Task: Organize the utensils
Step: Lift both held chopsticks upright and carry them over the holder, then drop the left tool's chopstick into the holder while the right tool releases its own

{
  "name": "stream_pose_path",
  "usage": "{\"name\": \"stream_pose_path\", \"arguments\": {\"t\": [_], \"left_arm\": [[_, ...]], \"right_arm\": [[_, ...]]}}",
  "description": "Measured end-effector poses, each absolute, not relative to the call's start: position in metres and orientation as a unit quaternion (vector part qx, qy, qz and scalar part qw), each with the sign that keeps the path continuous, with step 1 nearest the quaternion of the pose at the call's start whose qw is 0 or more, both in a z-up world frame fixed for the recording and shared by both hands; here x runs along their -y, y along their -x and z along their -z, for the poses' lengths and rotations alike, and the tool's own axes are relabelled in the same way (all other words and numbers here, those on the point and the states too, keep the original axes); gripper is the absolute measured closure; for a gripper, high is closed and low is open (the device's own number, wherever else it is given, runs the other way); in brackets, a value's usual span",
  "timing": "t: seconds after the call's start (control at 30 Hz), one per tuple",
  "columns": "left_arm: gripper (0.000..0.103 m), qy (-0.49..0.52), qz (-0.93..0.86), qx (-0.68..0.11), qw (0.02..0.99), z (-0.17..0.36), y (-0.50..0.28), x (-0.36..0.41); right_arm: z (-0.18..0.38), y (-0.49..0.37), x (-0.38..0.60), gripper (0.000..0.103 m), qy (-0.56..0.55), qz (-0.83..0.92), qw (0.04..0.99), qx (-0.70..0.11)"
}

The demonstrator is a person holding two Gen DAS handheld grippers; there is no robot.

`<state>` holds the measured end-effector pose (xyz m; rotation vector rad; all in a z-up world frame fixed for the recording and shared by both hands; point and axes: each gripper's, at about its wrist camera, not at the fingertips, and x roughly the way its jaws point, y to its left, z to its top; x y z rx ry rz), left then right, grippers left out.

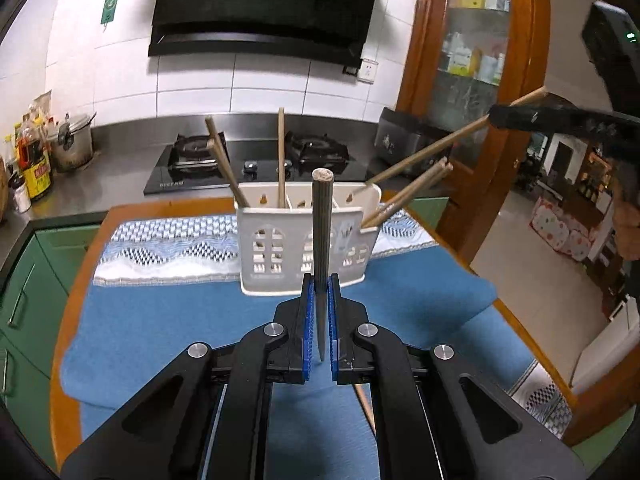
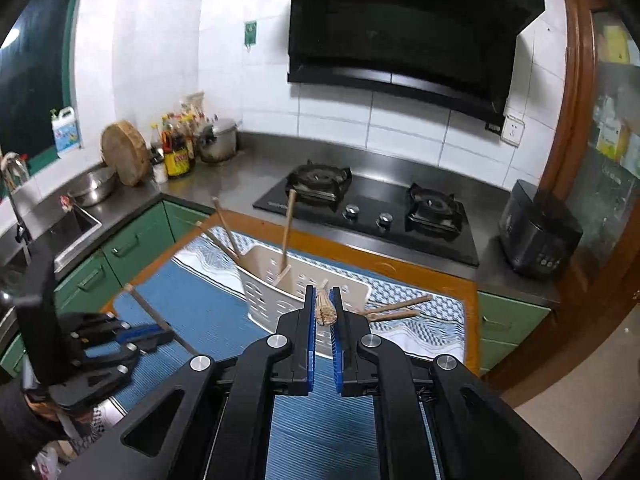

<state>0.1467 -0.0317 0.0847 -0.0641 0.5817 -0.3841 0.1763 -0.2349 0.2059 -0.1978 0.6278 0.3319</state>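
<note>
Chopsticks (image 1: 282,152) already stand in the white holder (image 1: 280,240) on the blue mat (image 1: 160,320). Left gripper (image 1: 321,284) pinches a grey chopstick (image 1: 321,224) upright before it; right gripper (image 2: 322,300) clamps a bamboo one (image 1: 432,148) whose tip enters the holder, so both remain to drop.

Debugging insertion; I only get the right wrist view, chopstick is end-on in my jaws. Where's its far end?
Observer: The light wooden chopstick slants down from the right gripper to the white slotted plastic holder's right-end top compartment.
Operator: Two sticks right of the holder, loose on the cloth?
Observer: No. Those two wooden chopsticks stand in the holder's low side pocket, leaning outward.
Operator: Left grip?
Observer: The left gripper clamps the dark grey ribbed chopstick upright, thin tip down.
</note>
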Motion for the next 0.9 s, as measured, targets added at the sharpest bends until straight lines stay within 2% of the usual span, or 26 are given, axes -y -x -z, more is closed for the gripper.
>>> {"name": "stream_pose_path", "arguments": {"t": [0.27,0.53,0.7,0.9], "left_arm": [[0.098,0.018,0.184,-0.228,0.956,-0.146,-0.158,0.027],[0.098,0.016,0.163,-0.183,0.969,-0.198,-0.191,0.031],[0.098,0.018,0.143,-0.183,0.972,-0.198,-0.221,0.035],[0.098,0.014,0.143,-0.229,0.963,-0.166,-0.256,0.043]], "right_arm": [[-0.184,-0.211,0.232,0.096,0.105,-0.163,0.910,-0.367],[-0.158,-0.234,0.228,0.096,0.095,-0.169,0.901,-0.388],[-0.149,-0.240,0.226,0.096,0.093,-0.174,0.899,-0.392],[-0.139,-0.249,0.226,0.096,0.092,-0.177,0.898,-0.393]]}}
